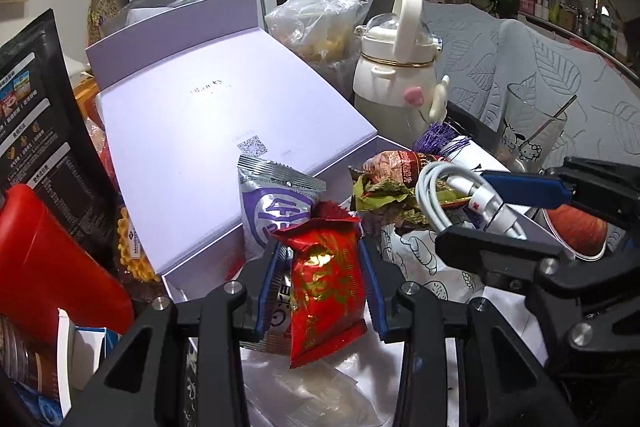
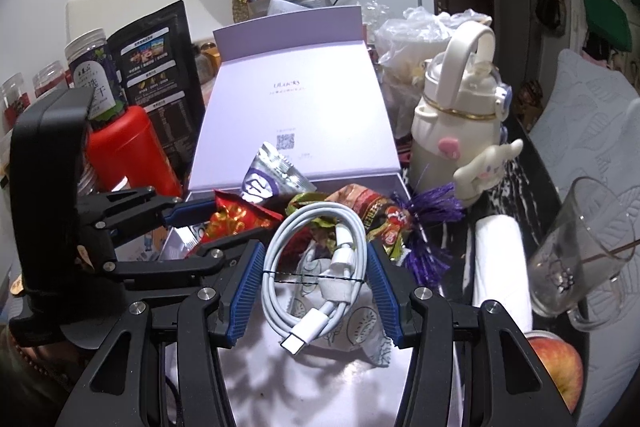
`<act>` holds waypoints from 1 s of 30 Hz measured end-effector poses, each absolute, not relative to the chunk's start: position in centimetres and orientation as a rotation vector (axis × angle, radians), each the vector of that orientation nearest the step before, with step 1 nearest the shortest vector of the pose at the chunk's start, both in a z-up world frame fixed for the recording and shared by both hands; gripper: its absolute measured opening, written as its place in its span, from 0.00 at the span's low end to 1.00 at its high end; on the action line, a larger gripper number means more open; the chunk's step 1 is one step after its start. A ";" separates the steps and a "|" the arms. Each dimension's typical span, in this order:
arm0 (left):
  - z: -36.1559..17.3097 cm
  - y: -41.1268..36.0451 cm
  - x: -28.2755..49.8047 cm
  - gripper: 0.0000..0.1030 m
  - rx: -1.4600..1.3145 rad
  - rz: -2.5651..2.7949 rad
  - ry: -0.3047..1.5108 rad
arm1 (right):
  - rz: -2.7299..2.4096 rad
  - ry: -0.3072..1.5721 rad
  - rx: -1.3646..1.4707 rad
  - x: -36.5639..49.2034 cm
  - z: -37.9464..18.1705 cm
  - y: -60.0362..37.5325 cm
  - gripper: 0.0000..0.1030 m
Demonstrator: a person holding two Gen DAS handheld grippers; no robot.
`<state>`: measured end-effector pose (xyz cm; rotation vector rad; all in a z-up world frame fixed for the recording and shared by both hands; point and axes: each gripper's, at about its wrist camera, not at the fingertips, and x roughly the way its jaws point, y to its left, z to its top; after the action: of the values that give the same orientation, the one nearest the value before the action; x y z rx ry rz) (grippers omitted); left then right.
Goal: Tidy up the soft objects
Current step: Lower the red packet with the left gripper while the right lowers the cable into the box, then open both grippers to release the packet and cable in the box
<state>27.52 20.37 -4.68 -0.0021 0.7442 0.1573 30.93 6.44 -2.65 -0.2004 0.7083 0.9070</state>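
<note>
We see the left gripper (image 1: 322, 279) at the lower centre of its own view, its blue pads clamped on a red packet (image 1: 326, 283) that hangs upright between them. In the right wrist view, the right gripper (image 2: 316, 291) sits low centre, its jaws partly closed and pressing a coiled white cable (image 2: 316, 267) from both sides. Both hang over the open lilac box (image 2: 296, 115), whose lid stands up behind.

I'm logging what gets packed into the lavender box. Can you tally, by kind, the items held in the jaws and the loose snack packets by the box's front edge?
Red snack packet, in left gripper: 1
White coiled cable, in right gripper: 1
Silver-purple packet: 1
Brown-green wrapped snacks: 1
Total: 4
</note>
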 end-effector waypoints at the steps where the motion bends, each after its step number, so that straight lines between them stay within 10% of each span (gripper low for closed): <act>1: -4.7 20.4 27.5 0.36 -0.002 0.159 0.744 | 0.907 0.716 -0.198 31.1 -2.8 6.5 0.50; 18: -4.4 20.4 27.6 0.36 -0.002 0.190 0.751 | 0.882 0.767 -0.217 32.5 -4.7 6.9 0.54; 21: -4.2 20.6 27.8 0.37 -0.005 0.176 0.763 | 0.879 0.781 -0.204 32.7 -4.4 6.7 0.68; 26: -3.3 21.7 27.6 0.80 -0.059 0.199 0.764 | 0.873 0.740 -0.192 32.2 -3.3 5.8 0.79; 30: -2.4 21.5 26.9 0.80 -0.033 0.251 0.733 | 0.856 0.710 -0.209 31.5 -2.5 5.3 0.79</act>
<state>26.86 21.55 -2.45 -0.0335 0.7329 0.2506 31.52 5.26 -2.51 -0.2090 0.7097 0.8557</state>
